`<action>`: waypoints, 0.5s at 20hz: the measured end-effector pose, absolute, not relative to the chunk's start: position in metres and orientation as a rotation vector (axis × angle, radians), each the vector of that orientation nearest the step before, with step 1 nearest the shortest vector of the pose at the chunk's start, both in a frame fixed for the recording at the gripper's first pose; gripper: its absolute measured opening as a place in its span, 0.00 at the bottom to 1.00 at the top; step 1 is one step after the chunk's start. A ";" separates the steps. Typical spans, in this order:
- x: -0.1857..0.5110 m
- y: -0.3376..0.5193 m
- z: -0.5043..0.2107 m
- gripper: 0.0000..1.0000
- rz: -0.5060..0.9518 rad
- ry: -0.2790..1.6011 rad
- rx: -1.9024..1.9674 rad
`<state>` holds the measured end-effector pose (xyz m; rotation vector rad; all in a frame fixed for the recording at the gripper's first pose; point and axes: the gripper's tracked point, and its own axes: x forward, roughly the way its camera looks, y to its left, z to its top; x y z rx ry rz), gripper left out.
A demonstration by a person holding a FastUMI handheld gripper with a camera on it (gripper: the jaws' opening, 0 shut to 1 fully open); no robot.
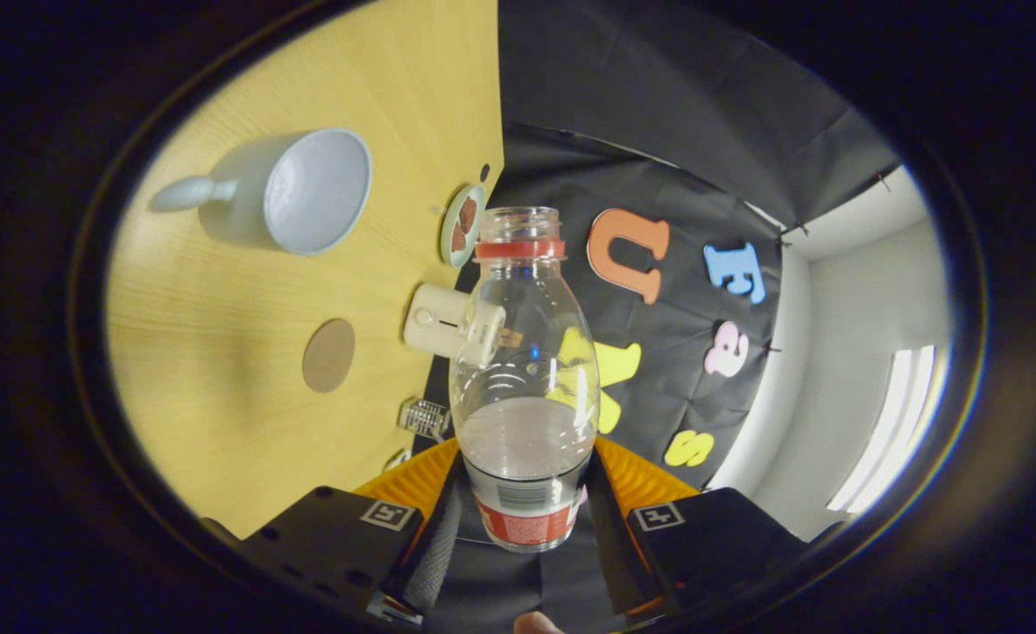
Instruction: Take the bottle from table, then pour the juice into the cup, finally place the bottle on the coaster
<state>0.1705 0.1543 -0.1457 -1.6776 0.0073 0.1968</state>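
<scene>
My gripper [525, 497] is shut on a clear plastic bottle [522, 352], both fingers pressing its labelled lower part. The bottle has an open mouth with a red neck ring and holds a pale liquid in its lower half. The view is rolled sideways, so the wooden table [218, 370] stands like a wall beside the bottle. A pale grey cup [307, 189] with a handle lies beyond the fingers, its inside facing me and looking bare. A round brown coaster [329, 355] lies on the table nearer the fingers than the cup.
A small round dish [462, 224] with brown pieces sits near the table's far edge. A cream box-like device [434, 320] and a small silvery thing [424, 418] lie along that edge, partly behind the bottle. The black cloth wall rises beyond.
</scene>
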 end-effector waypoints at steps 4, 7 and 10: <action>0.164 0.156 -0.147 0.76 0.224 0.063 -1.499; 0.159 0.152 -0.143 0.76 0.245 0.104 -1.343; 0.153 0.149 -0.141 0.76 0.271 0.148 -1.169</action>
